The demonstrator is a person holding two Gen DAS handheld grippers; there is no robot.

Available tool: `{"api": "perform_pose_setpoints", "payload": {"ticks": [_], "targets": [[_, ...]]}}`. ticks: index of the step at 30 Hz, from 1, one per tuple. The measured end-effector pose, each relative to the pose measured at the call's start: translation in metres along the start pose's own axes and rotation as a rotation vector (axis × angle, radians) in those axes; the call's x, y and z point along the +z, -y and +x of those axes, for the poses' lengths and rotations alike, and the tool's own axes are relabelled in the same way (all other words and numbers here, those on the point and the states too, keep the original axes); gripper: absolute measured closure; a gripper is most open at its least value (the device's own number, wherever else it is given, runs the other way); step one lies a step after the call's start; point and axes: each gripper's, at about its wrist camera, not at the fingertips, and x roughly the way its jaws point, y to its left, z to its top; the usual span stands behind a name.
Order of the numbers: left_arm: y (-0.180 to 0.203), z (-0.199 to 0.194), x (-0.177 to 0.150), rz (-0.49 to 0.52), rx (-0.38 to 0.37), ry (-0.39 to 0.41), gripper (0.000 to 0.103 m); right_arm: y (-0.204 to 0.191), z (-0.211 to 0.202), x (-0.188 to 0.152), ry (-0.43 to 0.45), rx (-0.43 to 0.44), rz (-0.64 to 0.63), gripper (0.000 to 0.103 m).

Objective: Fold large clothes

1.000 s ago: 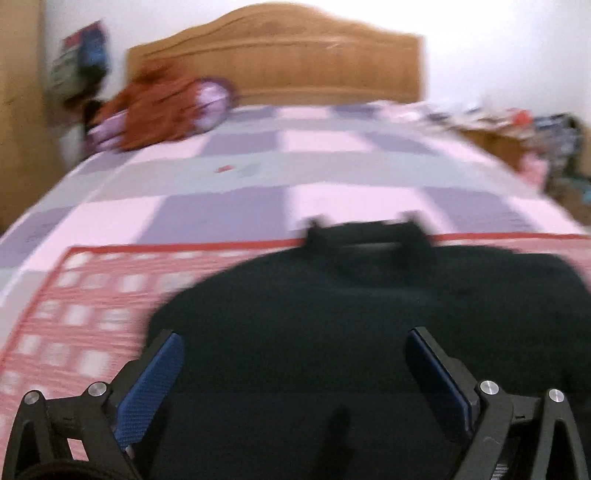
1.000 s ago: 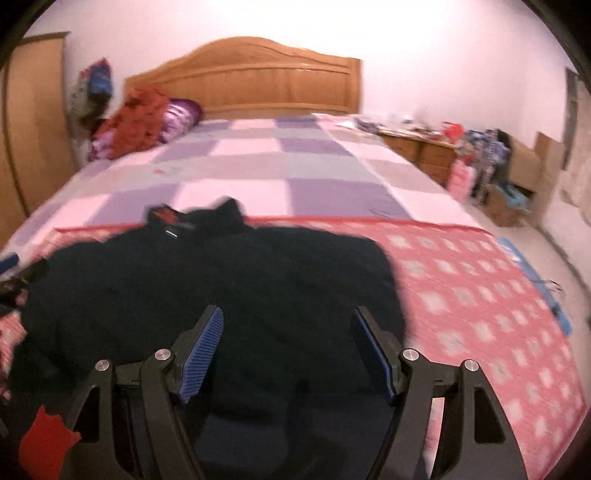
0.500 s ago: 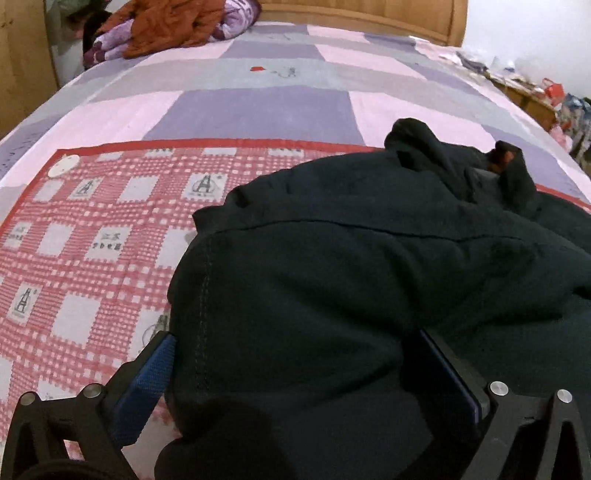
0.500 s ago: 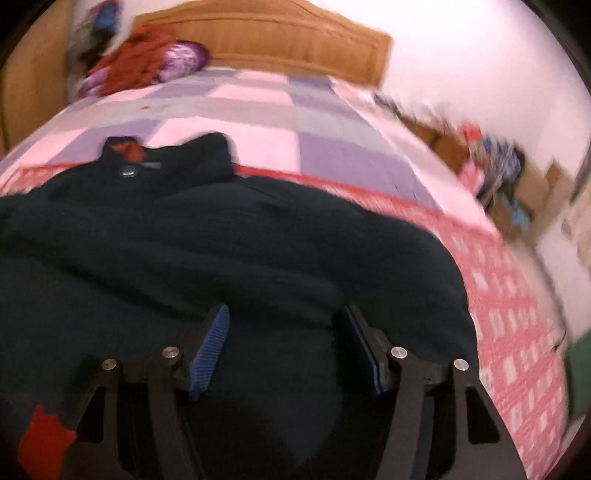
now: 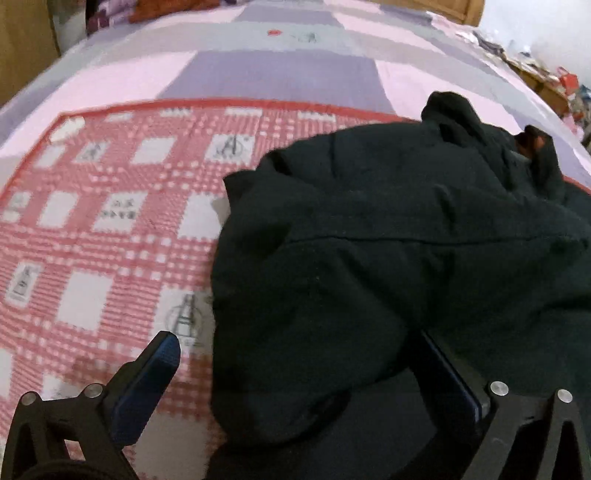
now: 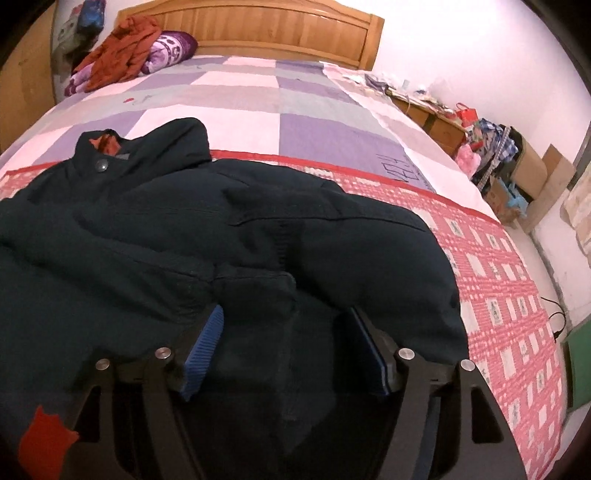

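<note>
Checked bedspread (image 5: 110,236) bears dark jacket (image 6: 258,229); both grippers' fingers (image 6: 205,349) spread wide around its folds.

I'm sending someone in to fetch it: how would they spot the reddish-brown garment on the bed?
Start at the wooden headboard and go to the bed's far left corner in the right wrist view. There the reddish-brown garment lies crumpled in a heap on a purple patterned bundle. Its rusty colour sets it apart from the purple beneath it and from the big dark jacket spread out near the foot.

dark jacket (image 6: 258,236) | rumpled, collar toward headboard | lying on red-checked cloth (image 5: 103,229)
</note>
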Motion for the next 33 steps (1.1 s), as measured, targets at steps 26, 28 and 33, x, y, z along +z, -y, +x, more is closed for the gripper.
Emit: {"api": "perform_pose_setpoints", "payload": {"ticks": [26, 28, 33], "targets": [[0.020, -0.024, -0.025, 0.091, 0.047, 0.089, 0.000, 0.019, -0.034, -0.047, 0.025, 0.015, -0.032, 0.025], [0.017, -0.026, -0.030, 0.073, 0.058, 0.090, 0.000, 0.017, -0.037, -0.044, 0.035, -0.037, -0.089, 0.025], [0.005, -0.040, -0.050, 0.032, 0.071, 0.092, 0.000, 0.025, -0.033, -0.046, 0.024, -0.011, -0.033, 0.025]]}}
